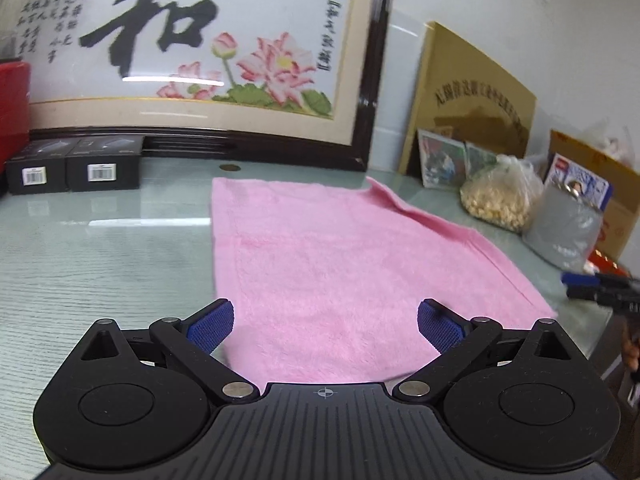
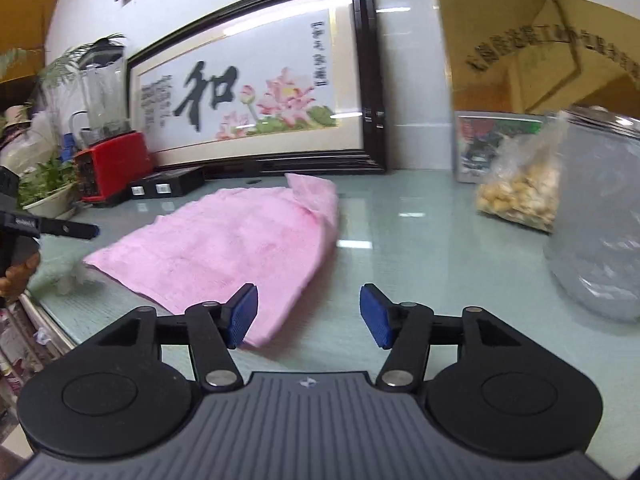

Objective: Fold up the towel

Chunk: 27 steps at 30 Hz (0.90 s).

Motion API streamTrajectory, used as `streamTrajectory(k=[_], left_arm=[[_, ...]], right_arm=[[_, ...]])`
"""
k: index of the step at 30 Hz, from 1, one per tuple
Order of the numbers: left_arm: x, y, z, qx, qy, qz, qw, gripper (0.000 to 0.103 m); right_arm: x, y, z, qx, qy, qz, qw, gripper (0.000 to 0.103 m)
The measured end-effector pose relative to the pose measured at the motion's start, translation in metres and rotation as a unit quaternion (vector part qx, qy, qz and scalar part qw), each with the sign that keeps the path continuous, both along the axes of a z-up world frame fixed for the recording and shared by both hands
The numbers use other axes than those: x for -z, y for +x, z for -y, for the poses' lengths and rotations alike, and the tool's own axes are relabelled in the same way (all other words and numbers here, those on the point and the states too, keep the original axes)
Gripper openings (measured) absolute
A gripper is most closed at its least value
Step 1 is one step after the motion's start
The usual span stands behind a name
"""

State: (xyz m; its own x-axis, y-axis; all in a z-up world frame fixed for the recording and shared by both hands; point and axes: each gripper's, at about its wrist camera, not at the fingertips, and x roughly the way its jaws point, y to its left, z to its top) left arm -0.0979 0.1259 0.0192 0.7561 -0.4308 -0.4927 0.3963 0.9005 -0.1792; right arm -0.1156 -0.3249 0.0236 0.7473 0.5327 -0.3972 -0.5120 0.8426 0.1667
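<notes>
Pink towel [image 1: 340, 264], spread flat on glass-topped table [image 1: 100, 248], far right corner turned up. Left gripper [image 1: 326, 326] above its near edge, blue pads spread wide, nothing between them. Right gripper [image 1: 592, 286] at right edge (blurred). Framed lotus embroidery [image 1: 200, 52] behind; two black boxes [image 1: 72, 168]; bag of pale kernels [image 1: 496, 196].

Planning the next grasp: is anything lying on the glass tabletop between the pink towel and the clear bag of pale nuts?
Nothing: in the right wrist view, bare glass tabletop separates the pink terry towel from the clear bag of pale nuts.
</notes>
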Motion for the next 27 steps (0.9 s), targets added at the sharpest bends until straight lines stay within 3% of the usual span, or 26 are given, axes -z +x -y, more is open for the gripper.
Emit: streamTrajectory(k=[1, 3, 7, 12, 17, 19, 21, 27], left_arm=[[0.003, -0.001, 0.003, 0.001, 0.007, -0.002, 1.0, 0.1], [0.006, 0.003, 0.011, 0.001, 0.015, -0.013, 0.9998, 0.1], [0.012, 0.007, 0.022, 0.001, 0.036, -0.033, 0.9988, 0.1], [0.016, 0.003, 0.03, 0.006, 0.073, -0.03, 0.9969, 0.1], [0.018, 0.002, 0.036, 0.012, 0.092, -0.03, 0.9952, 0.103], [0.018, 0.002, 0.038, 0.014, 0.095, -0.03, 0.995, 0.103], [0.018, 0.002, 0.04, 0.016, 0.096, -0.028, 0.9949, 0.103], [0.016, -0.002, 0.028, -0.002, 0.071, -0.02, 0.9973, 0.103]], right_arm=[[-0.002, 0.003, -0.005, -0.012, 0.004, -0.003, 1.0, 0.074], [-0.01, 0.029, -0.033, -0.053, 0.006, -0.02, 0.998, 0.075], [-0.01, 0.093, -0.08, -0.082, -0.019, -0.079, 0.993, 0.075], [0.009, 0.173, -0.091, -0.068, 0.015, -0.191, 0.979, 0.075], [-0.002, 0.216, -0.046, 0.09, 0.024, -0.146, 0.985, 0.075], [-0.001, 0.222, -0.018, 0.129, 0.066, -0.138, 0.98, 0.075], [-0.001, 0.218, -0.003, 0.13, 0.107, -0.135, 0.976, 0.076], [0.005, 0.175, -0.001, 0.073, 0.115, -0.126, 0.983, 0.082]])
